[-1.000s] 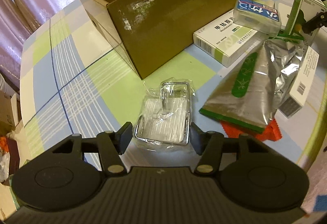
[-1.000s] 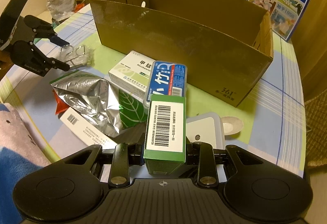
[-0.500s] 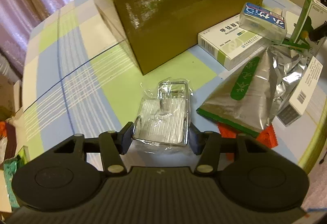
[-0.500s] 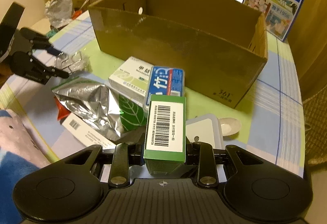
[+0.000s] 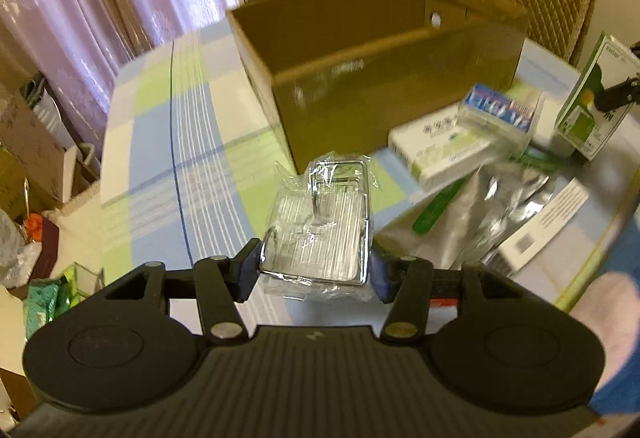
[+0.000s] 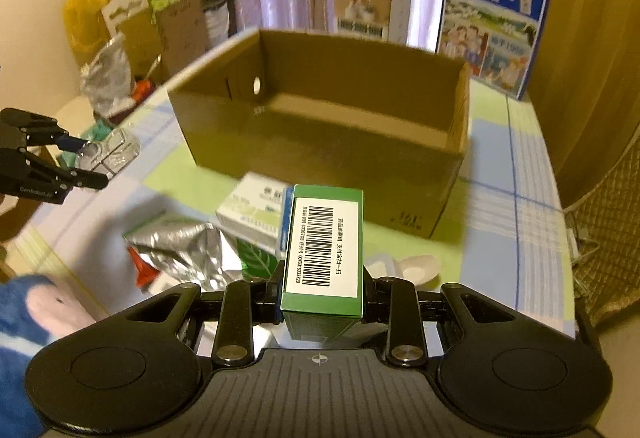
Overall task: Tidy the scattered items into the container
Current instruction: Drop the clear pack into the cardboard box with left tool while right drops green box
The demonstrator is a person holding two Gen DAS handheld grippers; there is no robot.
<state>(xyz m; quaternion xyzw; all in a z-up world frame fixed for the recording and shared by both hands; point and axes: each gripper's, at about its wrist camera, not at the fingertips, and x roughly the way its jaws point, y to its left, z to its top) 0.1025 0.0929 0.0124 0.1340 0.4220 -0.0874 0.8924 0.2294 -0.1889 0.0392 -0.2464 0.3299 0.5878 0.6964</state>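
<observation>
My left gripper (image 5: 314,272) is shut on a clear plastic packet with a metal hook rack (image 5: 320,230) and holds it above the table, short of the open cardboard box (image 5: 360,50). My right gripper (image 6: 322,296) is shut on a green carton with a barcode label (image 6: 323,250), raised in front of the same box (image 6: 320,142). The left gripper and its packet (image 6: 112,154) show at the left of the right wrist view. The green carton (image 5: 596,98) shows at the right of the left wrist view.
On the checked tablecloth (image 5: 168,174) lie a white and green medicine box (image 5: 440,154), a blue-labelled clear case (image 5: 500,114), a silver foil pouch (image 6: 188,254), a flat white box (image 5: 548,222) and a white lidded dish (image 6: 416,266). A blue milk carton box (image 6: 494,22) stands behind.
Both grippers have risen with their loads and tilted up, so the box's open inside now shows. The packet has left the table.
</observation>
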